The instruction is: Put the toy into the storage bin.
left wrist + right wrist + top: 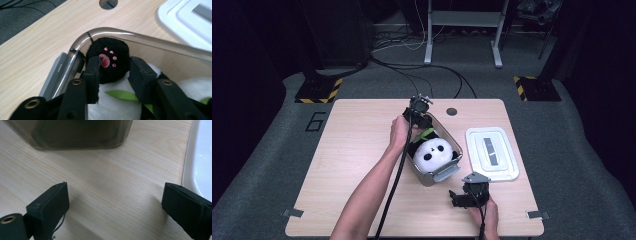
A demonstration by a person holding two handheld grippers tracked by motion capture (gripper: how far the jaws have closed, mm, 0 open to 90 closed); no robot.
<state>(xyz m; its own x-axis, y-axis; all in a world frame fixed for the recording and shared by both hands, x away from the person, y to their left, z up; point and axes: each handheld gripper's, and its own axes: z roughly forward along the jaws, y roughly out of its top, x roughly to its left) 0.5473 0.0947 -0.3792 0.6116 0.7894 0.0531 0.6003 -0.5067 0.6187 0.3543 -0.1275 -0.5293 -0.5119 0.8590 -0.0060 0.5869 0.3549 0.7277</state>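
The left gripper is clamping the panda plush's black paw to tuck it inside the container; the right gripper is resting wide open on the bench.

Left forearm: extended forward and up from the near edge; left hand wrapped around the left gripper, jaws partly closed, pointing down; right hand low at the near edge, holding the right gripper; its jaws spread wide apart, nothing between them.
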